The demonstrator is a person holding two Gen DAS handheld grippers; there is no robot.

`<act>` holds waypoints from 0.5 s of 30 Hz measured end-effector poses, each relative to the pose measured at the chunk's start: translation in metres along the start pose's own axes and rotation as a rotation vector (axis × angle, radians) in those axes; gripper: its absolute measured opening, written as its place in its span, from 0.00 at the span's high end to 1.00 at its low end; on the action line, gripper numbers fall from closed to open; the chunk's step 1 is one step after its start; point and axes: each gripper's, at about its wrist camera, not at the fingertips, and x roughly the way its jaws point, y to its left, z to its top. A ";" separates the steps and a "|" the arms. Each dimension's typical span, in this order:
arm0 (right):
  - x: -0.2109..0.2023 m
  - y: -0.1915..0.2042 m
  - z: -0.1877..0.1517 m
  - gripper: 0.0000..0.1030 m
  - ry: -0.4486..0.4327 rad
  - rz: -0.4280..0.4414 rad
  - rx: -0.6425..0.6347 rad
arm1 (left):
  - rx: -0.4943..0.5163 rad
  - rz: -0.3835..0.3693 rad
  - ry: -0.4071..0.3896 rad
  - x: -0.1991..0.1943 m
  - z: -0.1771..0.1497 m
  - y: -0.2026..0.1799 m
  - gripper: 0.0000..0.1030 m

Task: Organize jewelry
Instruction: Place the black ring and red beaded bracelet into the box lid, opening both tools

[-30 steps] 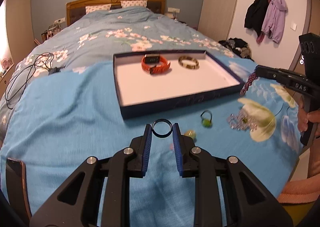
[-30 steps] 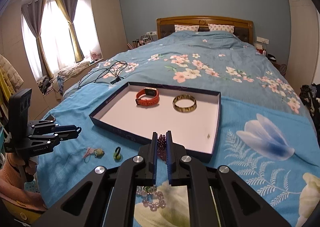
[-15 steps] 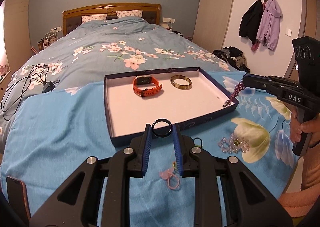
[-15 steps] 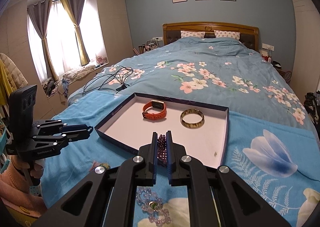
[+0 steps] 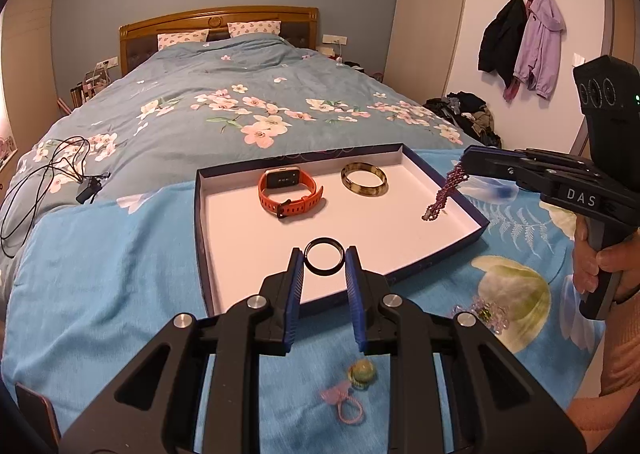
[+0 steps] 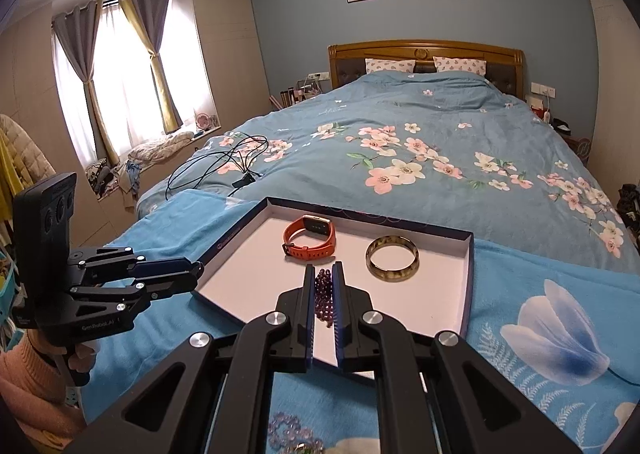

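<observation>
Left wrist view: a black ring (image 5: 323, 261) is pinched between the left gripper (image 5: 323, 268) tips above the tray (image 5: 202, 238)'s near edge. Right gripper (image 6: 323, 290) pinches a purple bead bracelet (image 6: 324, 296), dangling over the tray's right side. Inside lie an orange watch (image 5: 289, 189) and a gold bangle (image 5: 363, 179).

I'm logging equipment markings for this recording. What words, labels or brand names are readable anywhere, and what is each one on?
"DAS": white letters on the side of the right tool, seen from the left wrist view.
"GenRobot.AI": small print low on the body of the left tool, right wrist view; slightly soft.
Faint print along the tray's left rim: too small to read.
</observation>
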 end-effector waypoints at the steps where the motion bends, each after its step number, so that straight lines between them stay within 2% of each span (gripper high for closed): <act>1: 0.002 -0.001 0.001 0.94 0.002 -0.001 0.003 | 0.000 0.000 0.002 0.002 0.001 0.001 0.79; 15: 0.041 -0.015 0.011 0.94 0.040 0.013 0.046 | -0.027 0.005 0.058 0.046 0.019 0.012 0.79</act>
